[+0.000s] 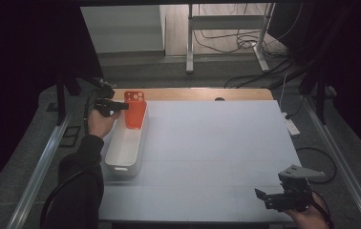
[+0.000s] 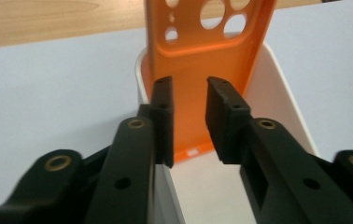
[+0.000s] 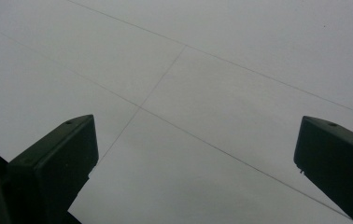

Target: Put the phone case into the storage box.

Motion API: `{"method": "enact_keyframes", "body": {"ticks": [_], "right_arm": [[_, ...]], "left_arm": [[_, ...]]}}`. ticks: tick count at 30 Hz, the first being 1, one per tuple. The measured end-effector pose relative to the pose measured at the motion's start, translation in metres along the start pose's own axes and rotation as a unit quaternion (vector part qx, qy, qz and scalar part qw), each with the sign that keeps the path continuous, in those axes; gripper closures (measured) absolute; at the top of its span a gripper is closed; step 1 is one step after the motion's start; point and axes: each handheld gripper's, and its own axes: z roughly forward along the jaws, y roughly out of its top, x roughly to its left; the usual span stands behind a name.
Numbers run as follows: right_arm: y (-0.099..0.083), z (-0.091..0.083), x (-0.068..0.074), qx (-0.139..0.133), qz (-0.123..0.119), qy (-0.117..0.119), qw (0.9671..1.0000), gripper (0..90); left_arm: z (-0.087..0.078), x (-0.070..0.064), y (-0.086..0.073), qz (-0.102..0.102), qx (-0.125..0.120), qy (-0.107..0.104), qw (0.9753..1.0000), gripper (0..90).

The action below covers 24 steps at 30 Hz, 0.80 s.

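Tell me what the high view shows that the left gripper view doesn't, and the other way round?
High view alone: the right gripper low over the bare table, the person's hands, and the floor beyond. Left gripper view alone: its fingers apart, the case's bottom edge inside the bin. Both: the orange case standing in the white bin.

Grey floor [image 1: 135, 71], tangled cables [image 1: 245, 45], metal frame legs [image 1: 189, 43] beyond.

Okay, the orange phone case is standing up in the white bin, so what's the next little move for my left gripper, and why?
Probably draw the left gripper straight back. Its jaws stand apart, with the orange plastic phone case visible through the gap, leaning upright against the end wall of the white rectangular bin. Swinging sideways could tip the case.
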Motion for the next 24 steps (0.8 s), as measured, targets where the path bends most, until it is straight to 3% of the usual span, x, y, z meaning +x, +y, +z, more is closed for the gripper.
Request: {"method": "enact_keyframes", "body": {"ticks": [12,24], "right_arm": [[0.0,0.0,0.0,-0.001,0.0,0.0,1.0,0.0],[0.0,0.0,0.0,-0.002,-0.001,0.001,1.0,0.0]], "left_arm": [[-0.004,-0.009,-0.002,0.032,-0.027,-0.016,0.999,45.4],[-0.011,-0.016,-0.01,0.052,-0.047,-0.05,0.9962,22.2]]}}
